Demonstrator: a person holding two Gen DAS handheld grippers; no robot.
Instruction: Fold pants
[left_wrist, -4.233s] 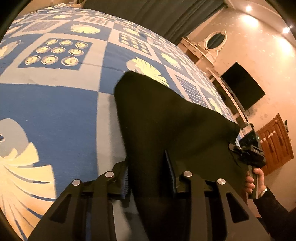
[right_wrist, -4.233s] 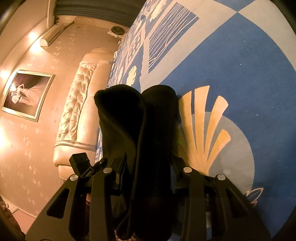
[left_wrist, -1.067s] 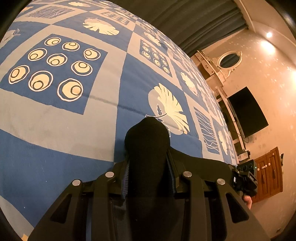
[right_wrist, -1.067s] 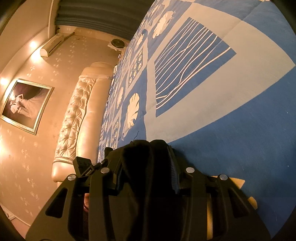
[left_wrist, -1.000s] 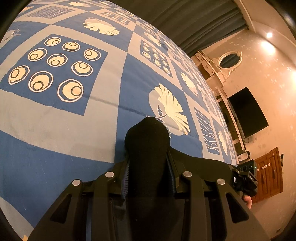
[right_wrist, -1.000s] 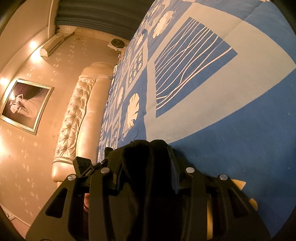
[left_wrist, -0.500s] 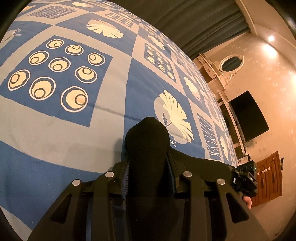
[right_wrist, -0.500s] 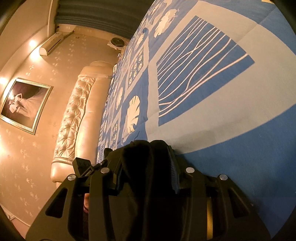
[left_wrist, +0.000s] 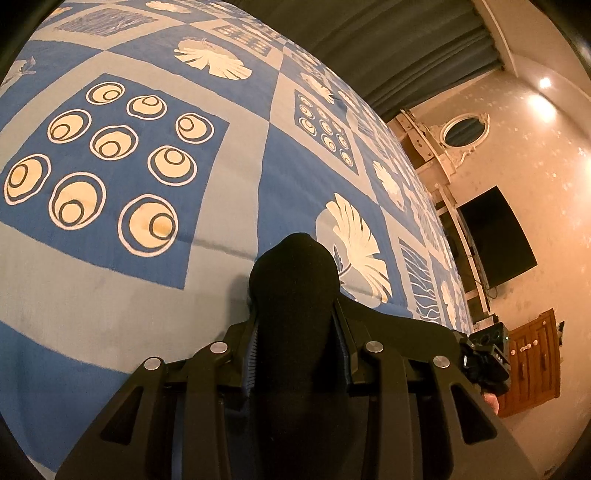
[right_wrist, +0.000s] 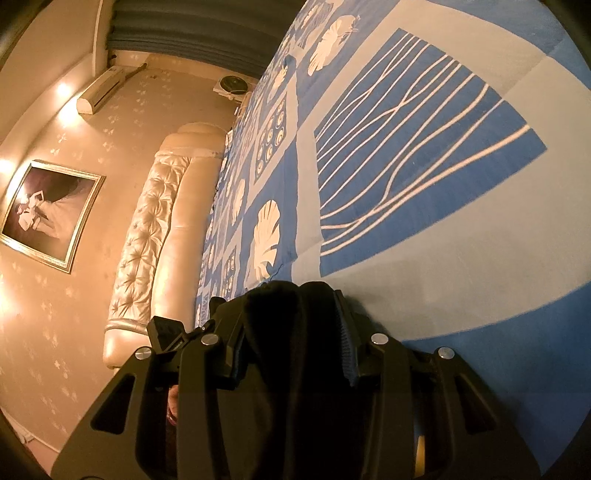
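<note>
The black pants (left_wrist: 295, 295) are bunched between the fingers of my left gripper (left_wrist: 298, 332), which is shut on them; a rounded fold sticks out past the fingertips over the blue patterned bedspread (left_wrist: 129, 258). My right gripper (right_wrist: 291, 325) is also shut on the black pants (right_wrist: 288, 332), with thick folds filling the gap between its fingers. The cloth stretches between both grippers; the right gripper also shows at the right edge of the left wrist view (left_wrist: 484, 354). The rest of the pants is hidden below the grippers.
The bedspread (right_wrist: 406, 166) has blue and grey squares with shell, circle and wave prints. A padded cream headboard (right_wrist: 155, 229) lies left in the right wrist view. A dark television (left_wrist: 495, 236), a dresser with an oval mirror (left_wrist: 461, 129) and a wooden door (left_wrist: 532, 358) stand beyond the bed.
Both grippers, still shut on the pants, have moved farther across the bed; the bedspread pattern has slid toward the cameras. Earlier, a wide spread of pants lay ahead; now only a bunched fold shows.
</note>
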